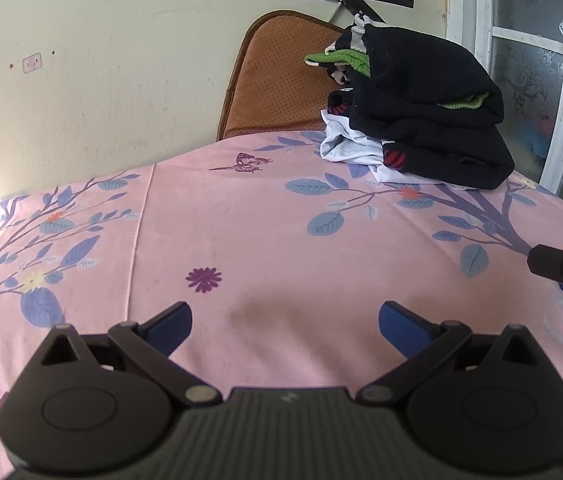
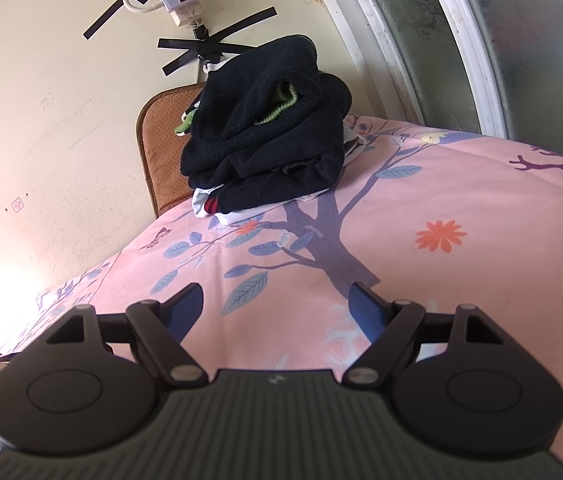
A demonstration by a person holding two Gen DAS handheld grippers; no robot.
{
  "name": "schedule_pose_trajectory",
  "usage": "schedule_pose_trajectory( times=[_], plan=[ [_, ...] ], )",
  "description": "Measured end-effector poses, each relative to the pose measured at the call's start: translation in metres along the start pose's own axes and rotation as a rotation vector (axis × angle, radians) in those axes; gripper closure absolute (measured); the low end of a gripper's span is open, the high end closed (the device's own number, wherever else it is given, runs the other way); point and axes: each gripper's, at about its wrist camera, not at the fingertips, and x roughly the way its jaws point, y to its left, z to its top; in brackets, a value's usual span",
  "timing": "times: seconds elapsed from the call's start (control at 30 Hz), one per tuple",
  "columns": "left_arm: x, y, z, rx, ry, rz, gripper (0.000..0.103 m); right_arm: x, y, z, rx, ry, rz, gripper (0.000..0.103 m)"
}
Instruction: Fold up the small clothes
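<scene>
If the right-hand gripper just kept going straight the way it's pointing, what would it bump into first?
Probably the pile of clothes, dark garments stacked near the bed's far edge. The right gripper is open and empty, with only bare pink bedsheet between. It might graze the sheet first; depth is unclear.

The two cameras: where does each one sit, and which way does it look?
Left wrist: on the left gripper, low over the pink bedsheet, facing the wall; open blue fingers show, and the right gripper's tip at the right edge.
Right wrist: on the right gripper, tilted, facing the window corner; open fingers show.
Both share the clothes pile and brown cushion.
</scene>
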Motion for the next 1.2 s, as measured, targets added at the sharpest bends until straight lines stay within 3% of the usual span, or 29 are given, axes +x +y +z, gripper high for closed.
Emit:
schedule_pose_trajectory(
  times=[1.2],
  plan=[
    [-0.0006,-0.0024,-0.0009,0.022,0.003,0.000,0.000,0.0003,0.0002,-0.0010,-0.001,0.001,-0.001,0.021]
  ],
)
